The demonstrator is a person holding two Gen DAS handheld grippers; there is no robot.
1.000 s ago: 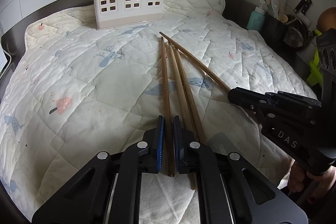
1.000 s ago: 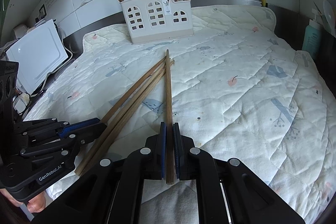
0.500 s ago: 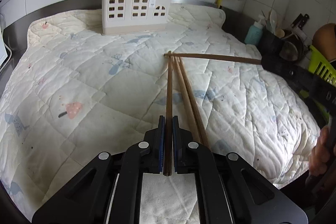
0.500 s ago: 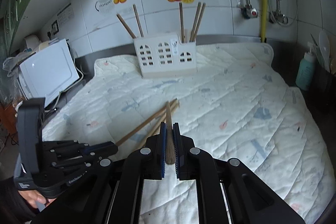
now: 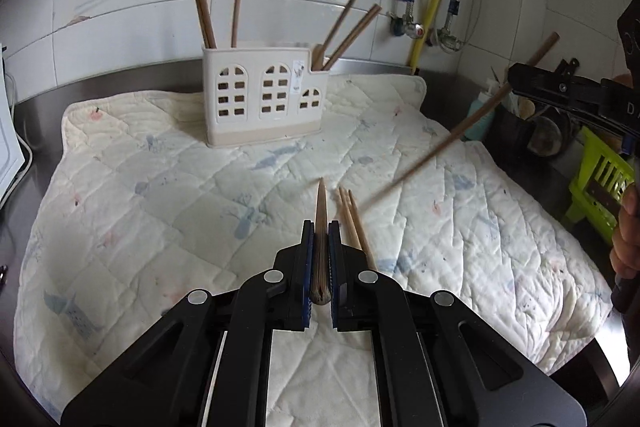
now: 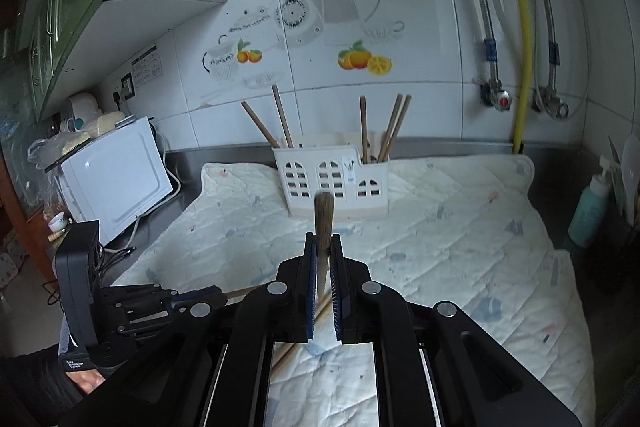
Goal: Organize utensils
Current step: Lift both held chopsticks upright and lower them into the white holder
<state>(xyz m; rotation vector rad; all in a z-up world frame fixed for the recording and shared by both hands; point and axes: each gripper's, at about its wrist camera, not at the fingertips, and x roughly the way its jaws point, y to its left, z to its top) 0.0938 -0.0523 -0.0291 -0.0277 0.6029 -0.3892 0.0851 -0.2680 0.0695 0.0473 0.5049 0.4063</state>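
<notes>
Left gripper point(image 5: 320, 255): jaws clamped on chopstick point(image 5: 321, 227), lifted above quilted mat point(image 5: 160, 207). Right gripper point(image 6: 324, 267): jaws clamped on second chopstick point(image 6: 323, 223), raised. Two chopsticks point(image 5: 352, 223) lie on mat near front edge. Holder point(image 5: 260, 99) at mat's rear edge.

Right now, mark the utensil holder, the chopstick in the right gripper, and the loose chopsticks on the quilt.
utensil holder point(image 5: 260, 103), left wrist view, front wall.
right gripper's chopstick point(image 5: 452, 137), left wrist view, mid-shaft.
loose chopsticks point(image 5: 352, 219), left wrist view, shafts near tips.
</notes>
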